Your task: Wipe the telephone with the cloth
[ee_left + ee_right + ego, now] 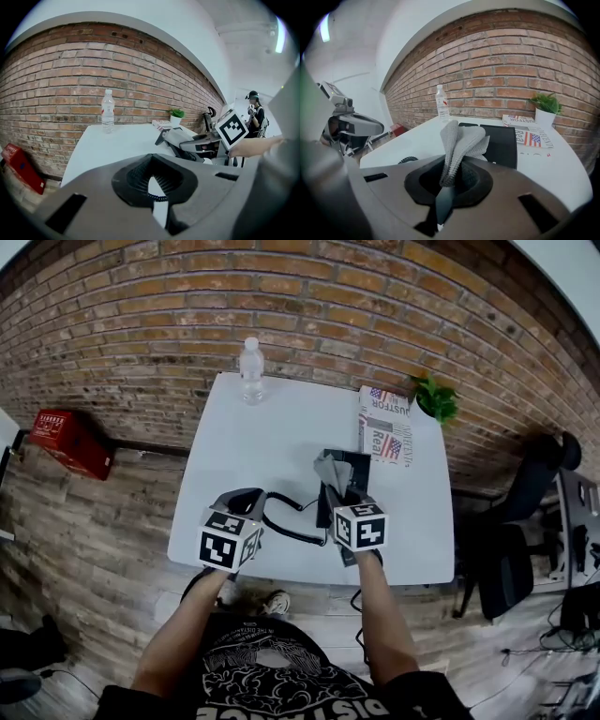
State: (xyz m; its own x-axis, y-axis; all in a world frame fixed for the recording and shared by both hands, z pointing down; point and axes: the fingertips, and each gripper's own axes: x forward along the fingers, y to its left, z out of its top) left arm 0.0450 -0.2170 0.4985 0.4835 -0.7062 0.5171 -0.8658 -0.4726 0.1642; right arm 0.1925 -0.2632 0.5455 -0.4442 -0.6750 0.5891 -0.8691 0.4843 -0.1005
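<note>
Your right tongs (445, 190) are pinched tight on a grey cloth (461, 140), which rises in folds from the jaws; just beyond it, centre-right of that frame, the black telephone base (502, 143) lies on the white table (408, 143); your left tongs (154, 185) stand a narrow slit apart with nothing between them, the coiled cord (156, 198) showing through the gap; in the head view a water bottle (251, 371) stands at upper centre; a newspaper (385, 423) and potted plant (437, 399) sit at upper right.
</note>
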